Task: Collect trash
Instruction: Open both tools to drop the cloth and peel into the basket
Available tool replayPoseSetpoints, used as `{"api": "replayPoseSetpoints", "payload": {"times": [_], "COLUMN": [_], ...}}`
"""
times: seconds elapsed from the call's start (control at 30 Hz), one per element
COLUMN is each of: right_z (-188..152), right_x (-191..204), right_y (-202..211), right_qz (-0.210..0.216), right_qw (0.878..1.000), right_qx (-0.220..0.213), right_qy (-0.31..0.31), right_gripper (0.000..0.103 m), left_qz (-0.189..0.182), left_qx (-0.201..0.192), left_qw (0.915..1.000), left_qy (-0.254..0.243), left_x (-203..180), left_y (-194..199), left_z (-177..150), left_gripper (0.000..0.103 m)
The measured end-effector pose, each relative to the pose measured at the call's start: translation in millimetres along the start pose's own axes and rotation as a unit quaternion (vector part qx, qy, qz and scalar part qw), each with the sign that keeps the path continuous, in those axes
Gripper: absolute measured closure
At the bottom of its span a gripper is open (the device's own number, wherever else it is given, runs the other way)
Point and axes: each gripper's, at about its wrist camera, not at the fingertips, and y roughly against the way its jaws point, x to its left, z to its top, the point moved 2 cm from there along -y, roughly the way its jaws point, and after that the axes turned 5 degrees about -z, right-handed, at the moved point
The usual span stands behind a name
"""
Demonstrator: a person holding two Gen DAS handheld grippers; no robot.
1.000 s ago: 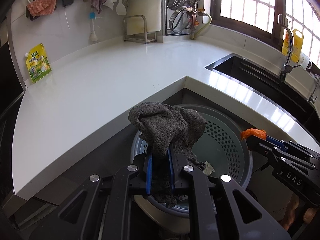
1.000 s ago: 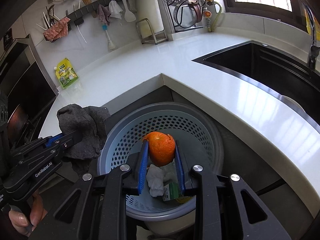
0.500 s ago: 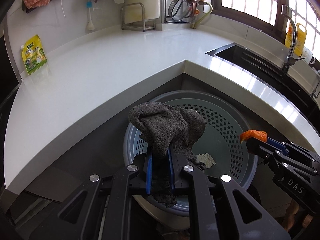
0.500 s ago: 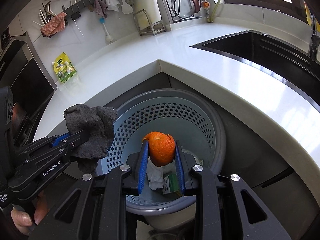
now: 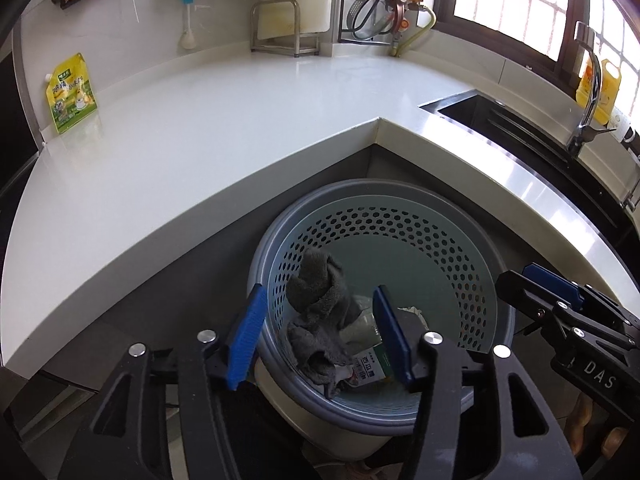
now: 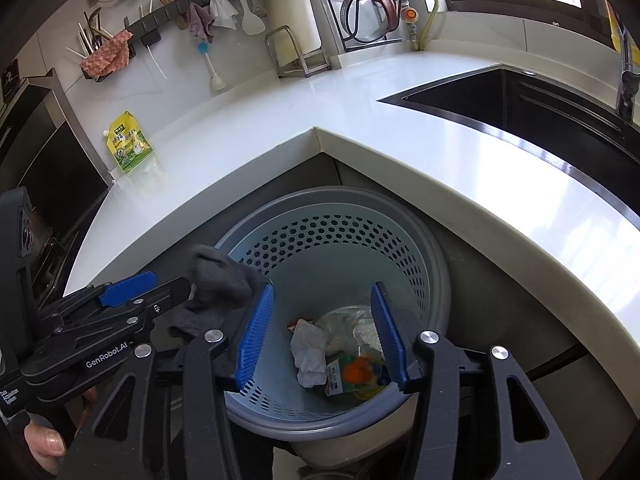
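Observation:
A round grey perforated bin [image 5: 400,240] [image 6: 340,240] stands on the floor under the counter corner. My left gripper [image 5: 316,334] is open above its near rim. The dark grey cloth [image 5: 320,312] [image 6: 216,284] is falling free between the blue pads into the bin. My right gripper [image 6: 322,334] is open and empty over the bin. The orange peel [image 6: 356,370] lies at the bottom with white crumpled paper [image 6: 308,354] and a small carton [image 5: 370,368]. The right gripper's side shows in the left wrist view [image 5: 560,312], the left one's in the right wrist view [image 6: 104,312].
The white L-shaped counter [image 5: 220,120] [image 6: 400,128] wraps around the bin. A yellow-green pouch [image 5: 70,94] [image 6: 128,142] leans at its far left. A dark sink [image 5: 520,128] with a tap [image 5: 588,92] is on the right. Racks and hanging utensils [image 6: 192,12] line the back wall.
Both grippers opened over the bin. The left let go of the grey cloth, which drops in. The right let go of the orange peel, which now lies at the bottom.

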Motion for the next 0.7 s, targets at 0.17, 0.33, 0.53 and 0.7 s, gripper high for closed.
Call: {"api": "replayPoseSetpoints", "payload": {"times": [0.17, 0.33, 0.53, 0.7], "right_z": [-1.0, -2.5, -2.2, -3.1], "right_x": [0.3, 2.5, 1.8, 0.2], "right_y": [0.6, 1.5, 4.1, 4.6], "right_qz": [0.001, 0.000, -0.006, -0.007], "right_qw": [1.000, 1.000, 1.000, 1.000], "right_qx": [0.000, 0.001, -0.006, -0.007], "right_qy": [-0.004, -0.001, -0.003, -0.007], "right_gripper": [0.051, 0.050, 0.046, 0.044], "left_qz": [0.000, 0.000, 0.007, 0.006], "left_qx": [0.002, 0.003, -0.011, -0.014], "left_qw": [1.0000, 0.9999, 0.9998, 0.9998], "left_qy": [0.006, 0.010, 0.012, 0.015], "left_x": [2.2, 4.0, 5.8, 6.5], "left_y": [1.4, 1.5, 7.8, 10.1], "left_z": [0.6, 1.3, 3.6, 4.7], "left_gripper": [0.042, 0.038, 0.026, 0.020]}}
